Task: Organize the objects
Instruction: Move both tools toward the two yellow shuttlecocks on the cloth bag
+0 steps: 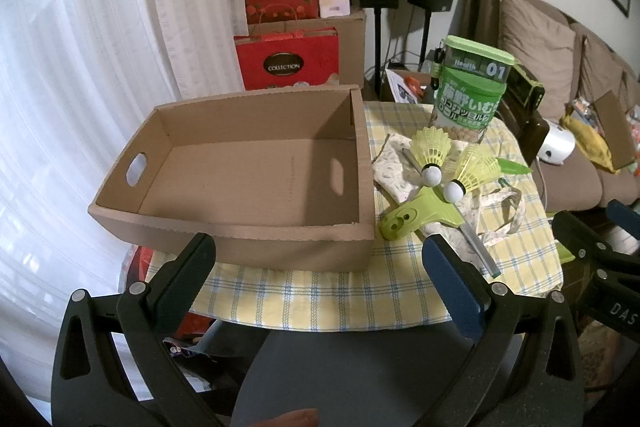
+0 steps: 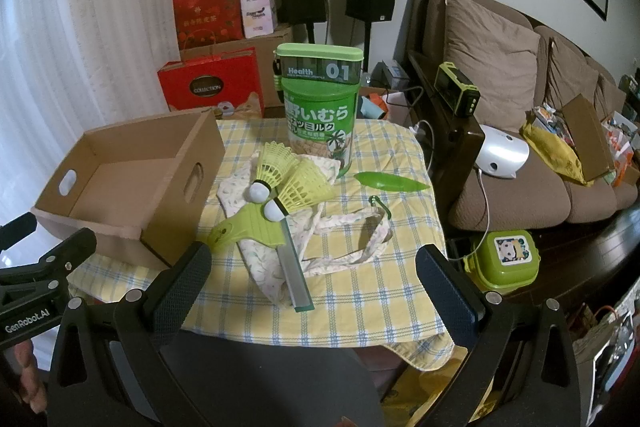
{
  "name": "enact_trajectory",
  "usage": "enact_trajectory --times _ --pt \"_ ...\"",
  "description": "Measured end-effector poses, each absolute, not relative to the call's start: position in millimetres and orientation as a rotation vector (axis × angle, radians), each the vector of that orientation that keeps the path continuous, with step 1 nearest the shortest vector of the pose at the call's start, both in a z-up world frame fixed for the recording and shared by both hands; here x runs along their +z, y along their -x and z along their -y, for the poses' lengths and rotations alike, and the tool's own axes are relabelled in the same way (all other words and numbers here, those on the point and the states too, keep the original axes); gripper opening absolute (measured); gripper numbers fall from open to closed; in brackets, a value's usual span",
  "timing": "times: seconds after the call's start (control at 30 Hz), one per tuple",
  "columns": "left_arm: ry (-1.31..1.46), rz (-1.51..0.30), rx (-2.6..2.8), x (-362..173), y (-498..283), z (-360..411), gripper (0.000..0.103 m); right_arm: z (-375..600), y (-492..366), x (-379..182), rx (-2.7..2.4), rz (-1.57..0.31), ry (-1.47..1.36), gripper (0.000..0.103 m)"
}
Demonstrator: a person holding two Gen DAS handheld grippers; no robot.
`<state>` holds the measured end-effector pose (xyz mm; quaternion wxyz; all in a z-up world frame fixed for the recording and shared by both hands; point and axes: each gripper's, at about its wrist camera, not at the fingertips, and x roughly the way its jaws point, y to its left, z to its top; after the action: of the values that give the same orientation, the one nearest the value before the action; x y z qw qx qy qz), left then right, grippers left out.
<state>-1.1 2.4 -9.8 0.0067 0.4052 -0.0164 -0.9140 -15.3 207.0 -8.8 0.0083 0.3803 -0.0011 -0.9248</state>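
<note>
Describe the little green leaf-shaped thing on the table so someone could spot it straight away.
Start at the table with the yellow checked cloth and find the tall green canister at its back. Just right of the canister's foot lies the leaf-shaped piece, flat on the cloth. Unlike the pale yellow shuttlecocks nearby, it is solid bright green, slim and pointed.

A checked tablecloth (image 2: 360, 291) covers the table, bearing a cardboard box (image 1: 256, 183).

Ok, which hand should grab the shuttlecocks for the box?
Probably the right. The right gripper faces the shuttlecocks directly, open and empty. The left gripper faces the box, with the shuttlecocks off to its right.
</note>
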Motion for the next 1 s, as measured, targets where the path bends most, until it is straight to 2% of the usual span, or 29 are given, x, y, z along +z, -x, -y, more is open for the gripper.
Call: enact_trajectory --times 0.37,0.53,0.6,0.73,0.87,1.0 --pt "-1.233 0.116 -2.87 -13.7 8.5 -9.3 0.103 -205.7 16.3 -12.0 -2.88 0.008 -1.192 0.103" --pt "-1.029 0.323 -2.854 -10.0 11.6 -19.5 0.103 -217.0 30.7 -28.8 -2.81 0.089 -1.245 0.103" --pt "-1.02 0.346 -2.85 -11.9 14.8 -20.8 0.103 -221.1 35.1 -34.1 -2.8 0.135 -1.253 0.102" --pt "-1.104 0.223 -2.898 -16.6 27.5 -16.1 0.102 -228.9 40.3 -38.3 -2.812 0.165 -1.242 0.1" --pt "-1.123 0.161 -2.952 -15.8 38.5 -21.2 0.1 -230.0 50.6 -42.5 -2.826 0.127 -1.252 0.092" --pt "-1.155 0.142 -2.991 -12.4 59.5 -31.9 0.09 -233.0 69.1 -52.2 -2.8 0.152 -1.296 0.085"
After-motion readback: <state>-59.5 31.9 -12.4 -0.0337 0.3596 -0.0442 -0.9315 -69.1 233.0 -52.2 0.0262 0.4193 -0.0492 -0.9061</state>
